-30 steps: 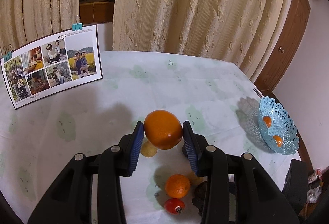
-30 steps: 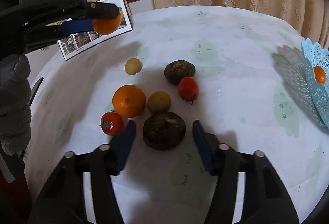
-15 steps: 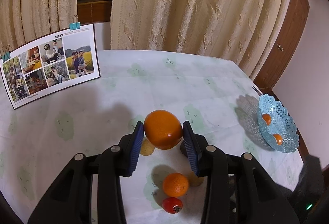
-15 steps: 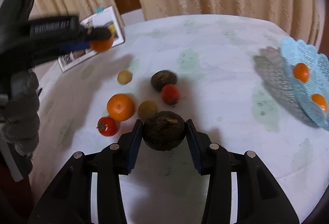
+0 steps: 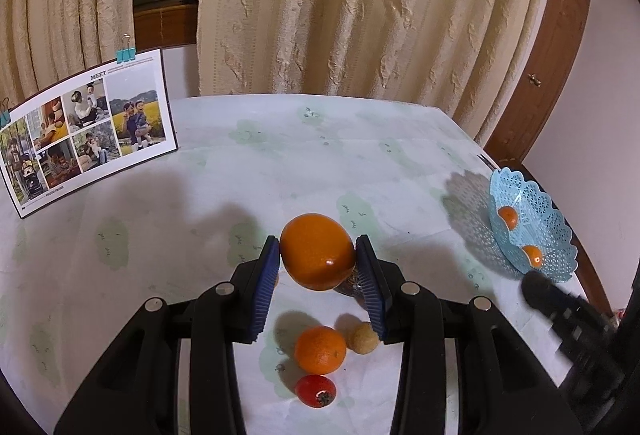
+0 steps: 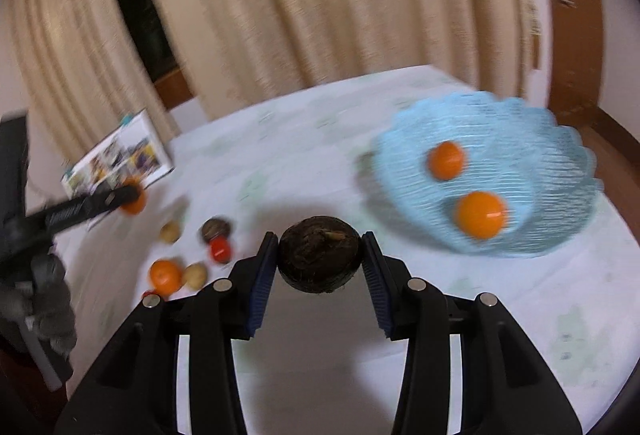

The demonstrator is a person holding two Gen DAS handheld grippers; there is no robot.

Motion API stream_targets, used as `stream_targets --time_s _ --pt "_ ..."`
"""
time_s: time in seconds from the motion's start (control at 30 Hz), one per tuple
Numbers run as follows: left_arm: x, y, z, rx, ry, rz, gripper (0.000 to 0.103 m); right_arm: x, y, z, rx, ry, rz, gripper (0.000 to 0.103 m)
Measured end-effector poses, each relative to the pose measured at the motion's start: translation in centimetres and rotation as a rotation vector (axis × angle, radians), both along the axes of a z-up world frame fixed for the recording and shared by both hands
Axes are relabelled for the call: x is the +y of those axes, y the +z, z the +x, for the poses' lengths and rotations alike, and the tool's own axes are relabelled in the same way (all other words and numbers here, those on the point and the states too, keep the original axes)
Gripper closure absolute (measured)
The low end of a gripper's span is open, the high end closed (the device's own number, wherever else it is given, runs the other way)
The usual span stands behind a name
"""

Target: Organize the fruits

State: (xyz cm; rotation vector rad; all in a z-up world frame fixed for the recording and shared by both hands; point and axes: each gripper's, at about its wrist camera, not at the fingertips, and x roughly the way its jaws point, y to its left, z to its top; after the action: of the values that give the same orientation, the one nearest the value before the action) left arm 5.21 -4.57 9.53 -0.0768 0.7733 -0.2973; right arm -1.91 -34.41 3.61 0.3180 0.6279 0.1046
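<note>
My left gripper (image 5: 317, 267) clamped a smooth round orange fruit (image 5: 317, 250) above the table, while my right gripper (image 6: 320, 262) gripped a rough dark-brown fruit (image 6: 319, 260) near the pale-blue lattice plastic basket (image 6: 560, 171).

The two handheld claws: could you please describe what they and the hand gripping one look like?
Each claw, left and right, is a glossy black plastic frame with two arms, silver round bolts and ribbed blue pads on its fingers. Seen from the right wrist, the left claw's body carries blurred white lettering, and the hand gripping it wears a grey knitted glove.
</note>
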Motion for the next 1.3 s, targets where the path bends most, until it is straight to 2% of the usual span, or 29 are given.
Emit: stream_targets --time_s 0.2,0.4,0.67,0.97,1.07,1.3 --pt "-0.7 0.0 -0.3 -0.004 -0.018 0.009 0.063 -5.9 -0.3 -0.5 -0.007 -0.18 0.03 0.059" --pt "-1.3 -0.1 -0.6 -0.004 -0.032 0.016 0.063 -9.1 -0.9 -0.4 -0.005 -0.291 0.022 0.059" --pt "-2.0 0.0 -0.9 -0.003 -0.043 0.016 0.063 -10.7 -1.1 -0.3 -0.014 -0.345 -0.012 0.059" --pt "-4.0 0.0 -1.2 0.0 -0.072 0.039 0.063 -11.8 -2.0 -2.1 -0.063 -0.414 0.032 0.058" --pt "-5.3 0.1 -1.3 -0.003 -0.093 0.051 0.063 -11.5 -1.9 -2.9 -0.106 -0.441 0.02 0.052" --pt "-9.8 0.8 -1.7 -0.03 -0.172 0.065 0.063 -12.3 -2.7 -3.9 -0.141 -0.512 0.041 0.051"
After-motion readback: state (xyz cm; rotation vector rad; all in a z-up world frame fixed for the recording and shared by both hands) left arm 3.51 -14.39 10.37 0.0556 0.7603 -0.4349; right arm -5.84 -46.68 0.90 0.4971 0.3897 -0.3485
